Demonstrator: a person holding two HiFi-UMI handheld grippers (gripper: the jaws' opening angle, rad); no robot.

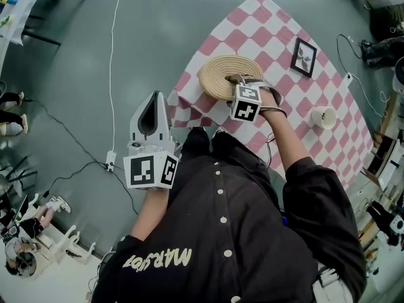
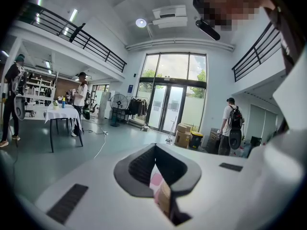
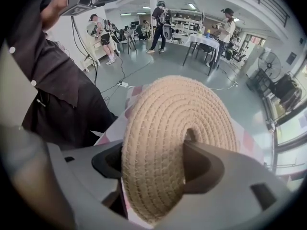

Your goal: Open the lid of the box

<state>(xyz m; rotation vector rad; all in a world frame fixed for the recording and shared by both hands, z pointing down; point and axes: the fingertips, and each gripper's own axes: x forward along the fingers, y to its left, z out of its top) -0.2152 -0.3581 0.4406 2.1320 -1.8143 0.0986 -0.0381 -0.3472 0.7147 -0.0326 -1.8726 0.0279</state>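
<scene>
A round woven straw lid (image 1: 222,74) lies on the pink-and-white checked tablecloth (image 1: 252,24), near the table's front corner. My right gripper (image 1: 237,81) reaches onto its right side. In the right gripper view the lid (image 3: 168,128) stands edge-on between the jaws, one pad against its top by the centre dimple, the other behind its rim; the right gripper (image 3: 156,157) is shut on it. The box below the lid is hidden. My left gripper (image 1: 154,97) hangs over the floor, left of the table, shut and holding nothing (image 2: 154,148).
A black picture frame (image 1: 305,57) and a white cup (image 1: 324,117) sit further right on the cloth. A white cable (image 1: 113,55) runs over the grey floor to a socket strip (image 1: 111,161). The table corner (image 1: 173,100) lies beside the left gripper.
</scene>
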